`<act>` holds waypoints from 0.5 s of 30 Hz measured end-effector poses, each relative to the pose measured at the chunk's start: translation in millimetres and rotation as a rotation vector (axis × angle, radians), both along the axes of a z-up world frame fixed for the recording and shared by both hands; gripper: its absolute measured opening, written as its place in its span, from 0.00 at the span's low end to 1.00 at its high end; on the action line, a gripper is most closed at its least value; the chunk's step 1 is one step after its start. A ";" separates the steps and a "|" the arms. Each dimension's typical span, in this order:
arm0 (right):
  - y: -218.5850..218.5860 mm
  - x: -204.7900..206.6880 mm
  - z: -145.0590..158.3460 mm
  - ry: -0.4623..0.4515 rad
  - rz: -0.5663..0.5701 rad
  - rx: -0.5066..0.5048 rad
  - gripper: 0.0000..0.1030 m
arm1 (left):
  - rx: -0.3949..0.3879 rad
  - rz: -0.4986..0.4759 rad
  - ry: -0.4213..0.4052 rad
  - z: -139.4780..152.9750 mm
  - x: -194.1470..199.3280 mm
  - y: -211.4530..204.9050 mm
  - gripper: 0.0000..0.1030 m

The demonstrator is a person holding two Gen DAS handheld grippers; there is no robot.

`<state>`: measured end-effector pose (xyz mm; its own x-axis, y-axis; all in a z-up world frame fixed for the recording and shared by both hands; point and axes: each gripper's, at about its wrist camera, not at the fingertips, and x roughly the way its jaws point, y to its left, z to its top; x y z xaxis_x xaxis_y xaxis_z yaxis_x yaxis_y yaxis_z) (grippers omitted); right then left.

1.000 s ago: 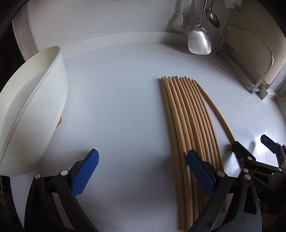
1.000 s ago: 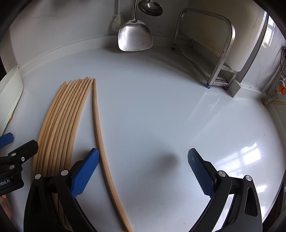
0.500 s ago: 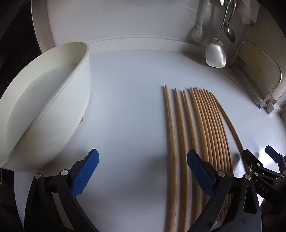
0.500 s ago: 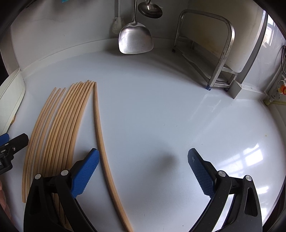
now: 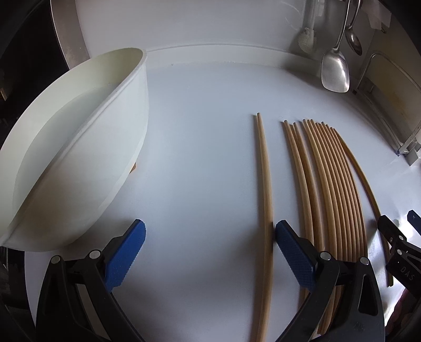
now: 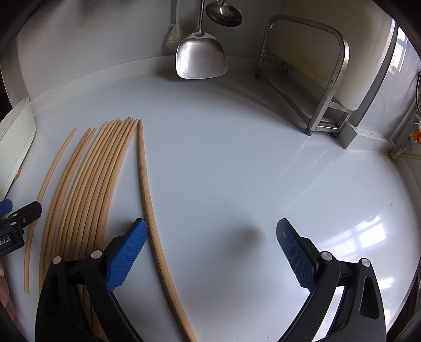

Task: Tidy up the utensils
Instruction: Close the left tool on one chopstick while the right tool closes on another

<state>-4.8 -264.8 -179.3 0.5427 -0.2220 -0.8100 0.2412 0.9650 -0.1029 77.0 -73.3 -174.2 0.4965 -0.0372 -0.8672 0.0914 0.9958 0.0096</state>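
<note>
Several long wooden chopsticks (image 5: 334,189) lie side by side on the white counter (image 5: 200,136). One chopstick (image 5: 265,184) lies apart to their left, just inside my left gripper's right fingertip. My left gripper (image 5: 209,246) is open and empty, low over the counter. In the right wrist view the bundle (image 6: 86,184) lies at the left, with one chopstick (image 6: 148,200) apart on its right, running past my left fingertip. My right gripper (image 6: 211,246) is open and empty. A white tub (image 5: 65,147) stands at the left.
A steel spatula (image 6: 201,56) and a ladle (image 6: 223,15) hang on the back wall beside a white brush (image 5: 306,39). A metal rack (image 6: 323,79) stands at the back right. The other gripper shows at each view's edge (image 5: 400,252) (image 6: 15,223).
My left gripper has moved left and pulled back. One chopstick now lies apart to the left of the bundle, and the bundle has spread. The white tub shows more fully. My right gripper has hardly moved.
</note>
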 end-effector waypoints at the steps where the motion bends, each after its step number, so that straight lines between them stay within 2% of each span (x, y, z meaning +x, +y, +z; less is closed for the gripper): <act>1: 0.8 0.3 -0.3 0.001 0.005 -0.004 0.92 | 0.004 0.003 -0.005 -0.1 0.3 0.3 0.94; 5: 4.1 1.0 -0.6 -0.005 0.029 0.001 0.91 | -0.003 0.017 -0.016 -1.2 1.2 1.2 0.95; 7: 7.2 1.4 -0.7 -0.014 0.043 -0.007 0.87 | -0.009 0.026 -0.014 -1.7 2.8 0.6 0.95; 10: 10.2 1.6 0.3 -0.025 0.073 0.009 0.74 | -0.007 0.016 -0.025 -1.2 1.8 -1.4 0.92; 12: 11.0 1.8 1.0 -0.031 0.093 0.030 0.55 | -0.002 0.000 -0.040 1.2 -0.9 -3.9 0.82; 13: 12.0 2.0 1.4 -0.033 0.109 0.043 0.50 | 0.009 -0.003 -0.050 2.4 -2.7 -5.6 0.80; 14: 13.8 2.0 1.8 -0.034 0.121 0.046 0.41 | 0.016 -0.007 -0.059 3.1 -4.9 -7.8 0.75; 15: 16.3 1.9 2.0 -0.033 0.133 0.041 0.36 | 0.017 -0.013 -0.066 3.9 -7.8 -8.8 0.69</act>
<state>-2.9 -248.4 -177.2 0.5920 -0.1137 -0.7979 0.1137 0.9919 -0.0569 69.2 -82.1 -170.3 0.5521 -0.0297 -0.8332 0.1027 0.9942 0.0326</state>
